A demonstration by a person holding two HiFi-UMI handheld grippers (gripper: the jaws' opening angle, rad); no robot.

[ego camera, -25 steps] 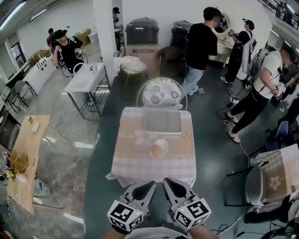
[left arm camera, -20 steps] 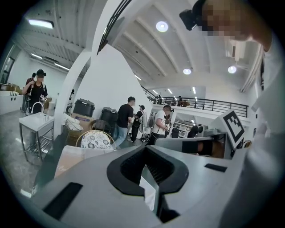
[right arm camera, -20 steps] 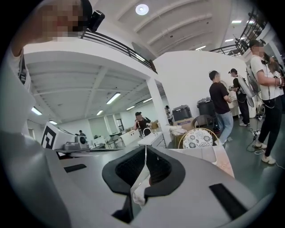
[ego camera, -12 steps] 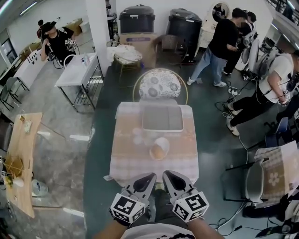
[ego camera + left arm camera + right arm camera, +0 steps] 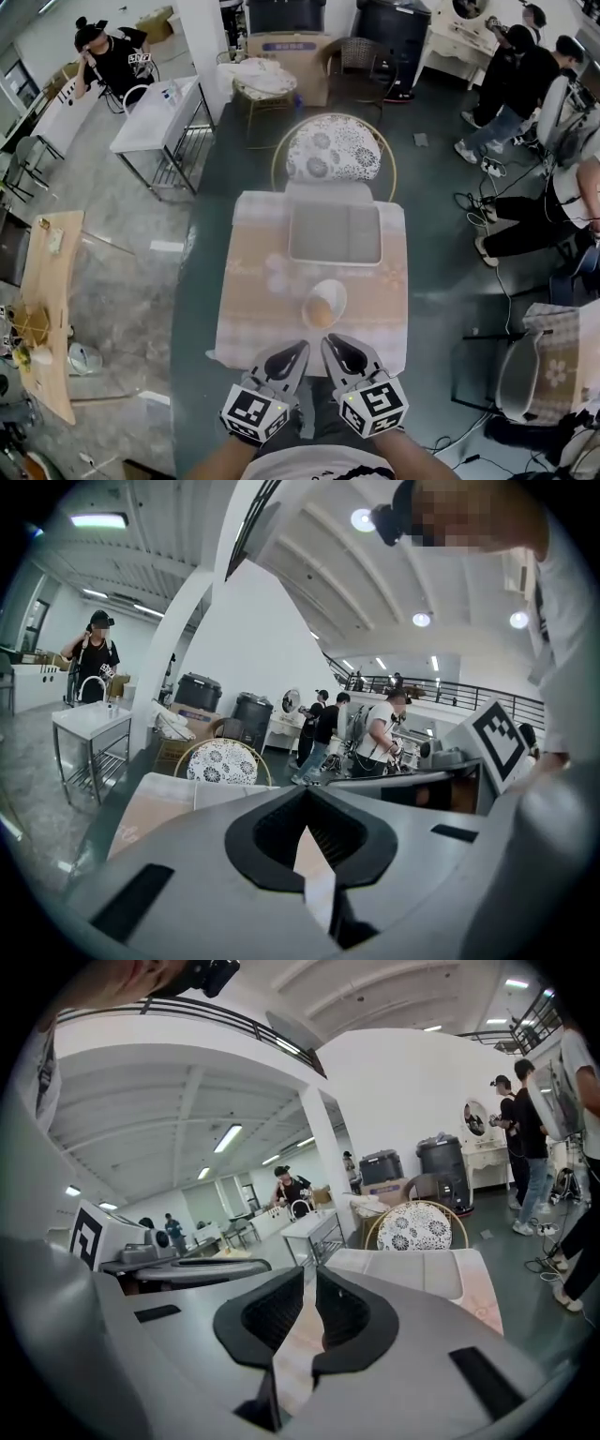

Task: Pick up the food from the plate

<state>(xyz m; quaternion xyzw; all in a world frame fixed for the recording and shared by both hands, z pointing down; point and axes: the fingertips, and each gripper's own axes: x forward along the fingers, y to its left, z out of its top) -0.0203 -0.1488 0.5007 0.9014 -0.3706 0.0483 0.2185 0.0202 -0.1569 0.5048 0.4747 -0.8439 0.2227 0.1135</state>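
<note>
Pale pink-and-white checked tablecloth [image 5: 253,319], plain grey tray [image 5: 335,234], white plate [image 5: 337,290] under orange-brown food [image 5: 317,309], white chair cushion [image 5: 335,150] patterned with dark floral rounds, dark teal floor [image 5: 197,272]

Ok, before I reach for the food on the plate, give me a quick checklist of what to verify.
1. Is the food on the plate: ok, a round orange-brown piece sits on it.
2. Fingers open for a grasp: not ok, the left gripper and the right gripper are both shut, with nothing between them.
3. Grippers at the plate: not ok, both hang at the near edge of the tablecloth, short of it.
4. Way to the plate free: ok, only bare tablecloth shows in between; the grey tray lies beyond.
5. Food soft or firm: cannot tell.
</note>
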